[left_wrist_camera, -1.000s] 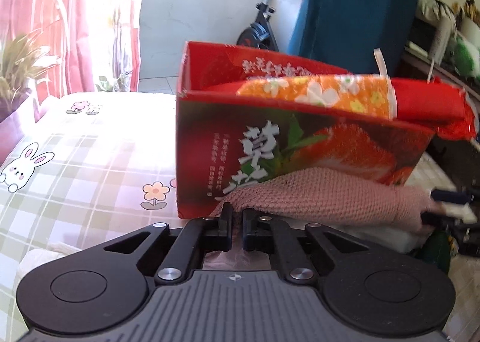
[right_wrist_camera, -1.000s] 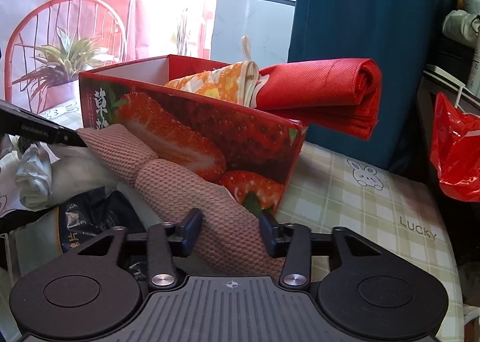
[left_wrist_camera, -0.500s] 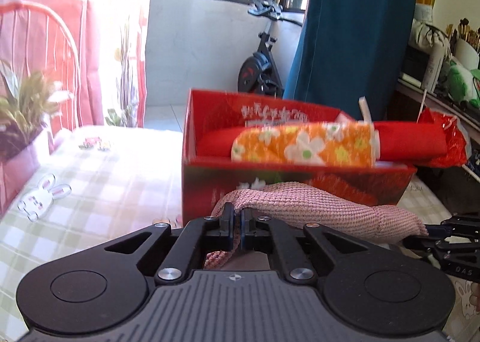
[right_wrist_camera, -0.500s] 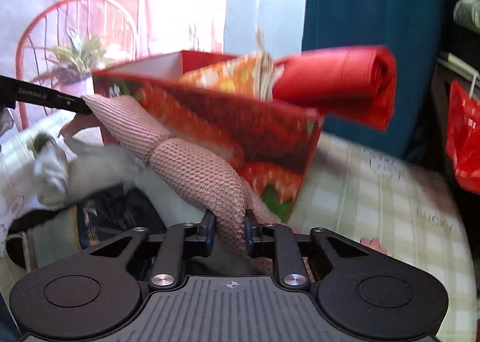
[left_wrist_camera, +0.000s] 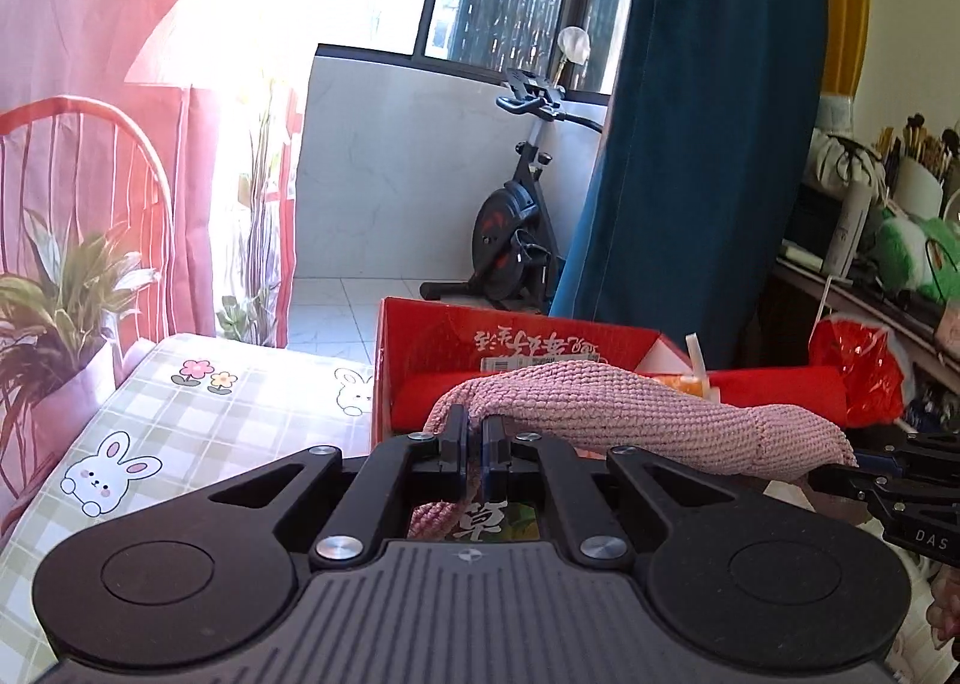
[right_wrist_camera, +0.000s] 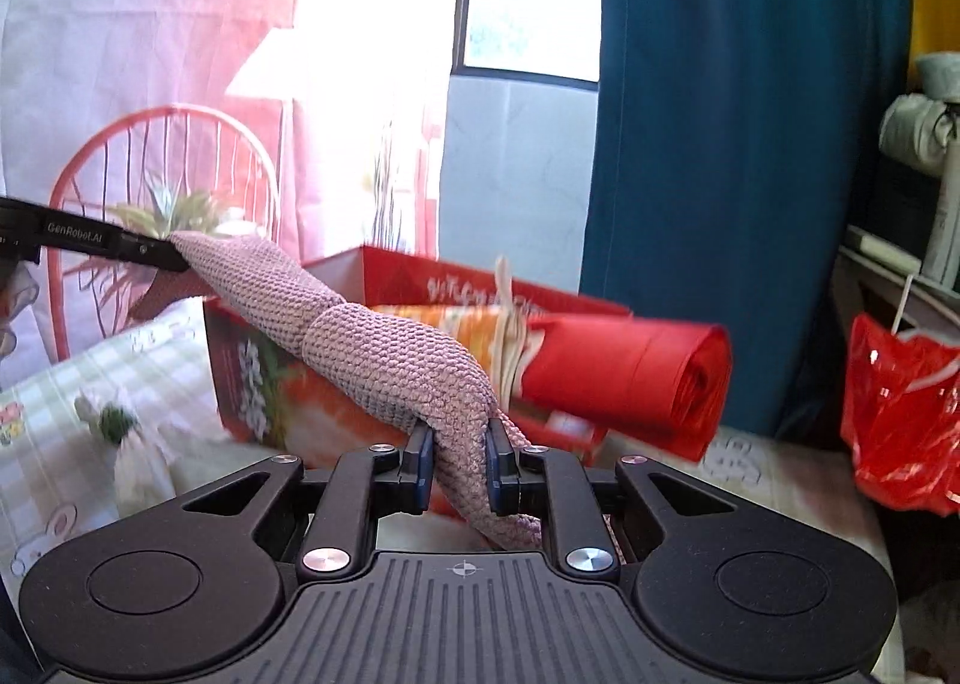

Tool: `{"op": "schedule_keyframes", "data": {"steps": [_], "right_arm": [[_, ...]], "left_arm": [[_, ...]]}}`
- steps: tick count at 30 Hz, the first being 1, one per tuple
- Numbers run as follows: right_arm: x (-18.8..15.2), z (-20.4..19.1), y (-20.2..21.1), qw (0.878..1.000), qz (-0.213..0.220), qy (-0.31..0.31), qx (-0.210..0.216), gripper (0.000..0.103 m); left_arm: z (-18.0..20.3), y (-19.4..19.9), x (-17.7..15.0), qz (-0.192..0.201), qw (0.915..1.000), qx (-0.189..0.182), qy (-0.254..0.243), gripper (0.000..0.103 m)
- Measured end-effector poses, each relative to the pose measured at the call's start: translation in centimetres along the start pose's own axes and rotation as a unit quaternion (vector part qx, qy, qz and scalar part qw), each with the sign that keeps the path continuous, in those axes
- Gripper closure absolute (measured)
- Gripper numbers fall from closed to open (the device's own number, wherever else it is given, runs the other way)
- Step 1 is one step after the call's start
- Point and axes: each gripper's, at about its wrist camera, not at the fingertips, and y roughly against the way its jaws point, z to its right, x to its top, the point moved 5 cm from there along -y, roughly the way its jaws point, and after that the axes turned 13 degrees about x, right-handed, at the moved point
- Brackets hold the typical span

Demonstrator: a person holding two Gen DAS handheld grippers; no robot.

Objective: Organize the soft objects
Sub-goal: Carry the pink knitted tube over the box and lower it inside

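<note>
Tongs pinch both ends: left tongs (left_wrist_camera: 474,441) and right tongs (right_wrist_camera: 459,465) are clamped on the pink knit roll (left_wrist_camera: 630,414). Soft and light, it sags between them above the red box (left_wrist_camera: 420,336).

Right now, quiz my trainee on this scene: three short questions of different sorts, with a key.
1. True or false: both the left gripper and the right gripper are shut on the pink knitted cloth roll.
2. Which item sticks out past the end of the red strawberry-print cardboard box? A) rolled red fabric B) orange floral cloth roll C) a green towel
3. Fill in: the knitted roll hangs ___ the box.

Key: 1 true; 2 A; 3 above.
</note>
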Motion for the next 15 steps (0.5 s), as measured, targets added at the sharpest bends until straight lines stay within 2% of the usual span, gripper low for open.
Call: {"op": "schedule_keyframes", "data": {"steps": [9, 15], "right_arm": [[3.2, 1.0, 0.4, 1.000, 0.029, 0.010, -0.007, 0.088], [3.9, 1.7, -0.3, 0.999, 0.032, 0.007, -0.011, 0.088]], "left_arm": [[-0.4, -0.9, 1.1, 0.002, 1.0000, 0.001, 0.007, 0.098], [-0.6, -2.5, 1.8, -0.015, 0.9996, -0.009, 0.020, 0.097]]}}
